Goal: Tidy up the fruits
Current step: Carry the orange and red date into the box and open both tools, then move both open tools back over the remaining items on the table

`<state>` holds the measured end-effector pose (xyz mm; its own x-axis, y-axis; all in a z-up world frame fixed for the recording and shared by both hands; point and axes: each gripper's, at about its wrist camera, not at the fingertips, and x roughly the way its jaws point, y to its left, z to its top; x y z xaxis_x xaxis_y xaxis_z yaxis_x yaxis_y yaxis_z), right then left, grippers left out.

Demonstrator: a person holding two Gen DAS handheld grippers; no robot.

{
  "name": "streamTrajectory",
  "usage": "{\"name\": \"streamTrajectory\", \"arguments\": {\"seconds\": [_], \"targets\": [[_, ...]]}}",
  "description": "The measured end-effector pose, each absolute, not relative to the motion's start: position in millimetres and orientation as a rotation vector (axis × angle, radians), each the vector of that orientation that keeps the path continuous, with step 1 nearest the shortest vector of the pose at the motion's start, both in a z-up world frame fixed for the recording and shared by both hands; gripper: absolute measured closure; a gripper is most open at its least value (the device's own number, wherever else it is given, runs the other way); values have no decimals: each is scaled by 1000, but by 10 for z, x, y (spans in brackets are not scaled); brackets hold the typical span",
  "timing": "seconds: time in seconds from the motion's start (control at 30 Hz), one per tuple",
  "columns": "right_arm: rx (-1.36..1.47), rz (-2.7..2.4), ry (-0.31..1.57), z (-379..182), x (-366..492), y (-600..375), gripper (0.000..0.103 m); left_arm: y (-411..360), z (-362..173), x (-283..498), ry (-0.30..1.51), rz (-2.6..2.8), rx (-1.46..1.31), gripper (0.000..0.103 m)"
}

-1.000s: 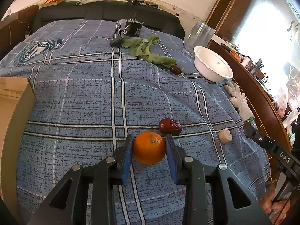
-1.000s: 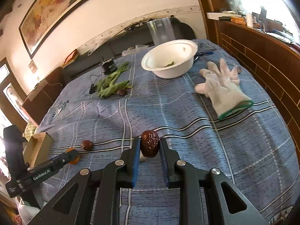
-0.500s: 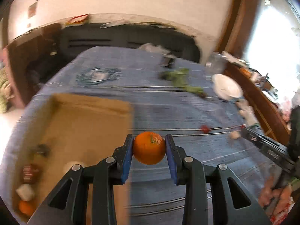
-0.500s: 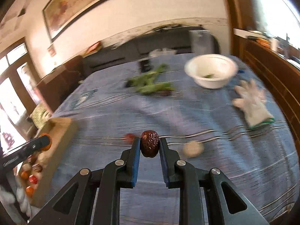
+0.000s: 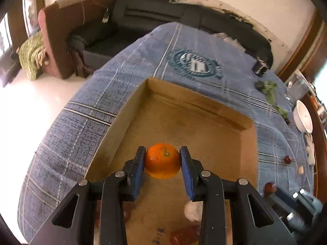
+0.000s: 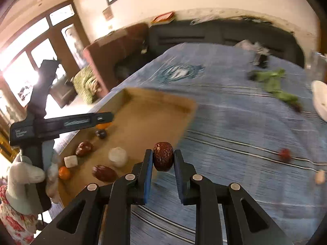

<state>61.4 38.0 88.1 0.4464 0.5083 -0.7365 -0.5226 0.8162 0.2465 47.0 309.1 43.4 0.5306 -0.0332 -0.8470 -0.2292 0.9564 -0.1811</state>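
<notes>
My left gripper (image 5: 162, 159) is shut on an orange mandarin (image 5: 162, 160) and hangs over the open cardboard box (image 5: 196, 96) on the blue checked cloth. My right gripper (image 6: 163, 159) is shut on a dark red date (image 6: 163, 156) just beside the box's near right corner. The right wrist view shows the box (image 6: 151, 100) holding several fruits: dates (image 6: 104, 173), white pieces (image 6: 118, 156) and a small orange (image 6: 64, 172). The left gripper's body (image 6: 61, 123), held by a gloved hand (image 6: 26, 173), reaches over the box there. A red fruit (image 6: 284, 153) and a pale piece (image 6: 319, 176) lie loose on the cloth.
Green leaves (image 6: 273, 83) and a white bowl (image 6: 319, 100) sit at the far right of the cloth. A dark sofa (image 5: 163, 14) and a brown chair (image 5: 61, 32) stand beyond the table. The table edge drops to a bright floor (image 5: 30, 110) on the left.
Both grippers have swept left across the cloth with their fruit. The left one has gone from the open cloth to above the box; the right one has come up to the box's edge.
</notes>
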Motion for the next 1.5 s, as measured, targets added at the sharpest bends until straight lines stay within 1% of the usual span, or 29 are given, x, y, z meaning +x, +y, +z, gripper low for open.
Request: {"name": "streamTrajectory", "arguments": {"seconds": [0.17, 0.27, 0.37, 0.43, 0.57, 0.63, 0.67, 0.7, 0.73, 0.77, 0.8, 0.83, 0.87, 0.93, 1.23, 1.33, 1.5], "targets": [[-93, 648, 960, 670, 730, 861, 80, 3215, 246, 582, 1057, 130, -326, 70], [-134, 635, 974, 565, 769, 990, 80, 3249, 203, 609, 1060, 120, -343, 70], [-150, 617, 976, 506, 814, 1035, 80, 3235, 230, 608, 1051, 109, -333, 68], [-144, 618, 979, 494, 819, 1021, 80, 3226, 255, 584, 1038, 100, -336, 64], [-141, 625, 977, 503, 806, 1042, 79, 3200, 400, 450, 984, 110, -326, 61], [-143, 624, 959, 549, 767, 1022, 73, 3161, 498, 377, 952, 119, -310, 52], [-143, 623, 951, 572, 748, 1006, 71, 3124, 567, 317, 931, 123, -300, 51], [-140, 624, 942, 604, 717, 978, 68, 3086, 632, 259, 912, 129, -290, 46], [-137, 625, 935, 632, 690, 950, 66, 3046, 693, 206, 897, 144, -274, 36], [-133, 624, 926, 667, 652, 903, 65, 2983, 774, 129, 875, 175, -246, 31], [-130, 621, 920, 691, 623, 866, 63, 2944, 822, 80, 859, 194, -228, 22], [-124, 618, 911, 722, 579, 811, 60, 2872, 908, -21, 829, 220, -198, 18], [-117, 615, 904, 749, 542, 754, 59, 2793, 988, -132, 799, 235, -173, 17], [-100, 605, 890, 799, 453, 605, 53, 2674, 1103, -328, 751, 230, -154, 16], [62, 481, 825, 950, 25, -191, 40, 2205, 1303, -1175, 626, 260, -160, 16], [143, 437, 805, 960, -90, -436, 37, 2044, 1336, -1285, 609, 267, -108, 16], [188, 405, 805, 918, -185, -630, 36, 1867, 1380, -1365, 592, 255, -66, 16]]}}
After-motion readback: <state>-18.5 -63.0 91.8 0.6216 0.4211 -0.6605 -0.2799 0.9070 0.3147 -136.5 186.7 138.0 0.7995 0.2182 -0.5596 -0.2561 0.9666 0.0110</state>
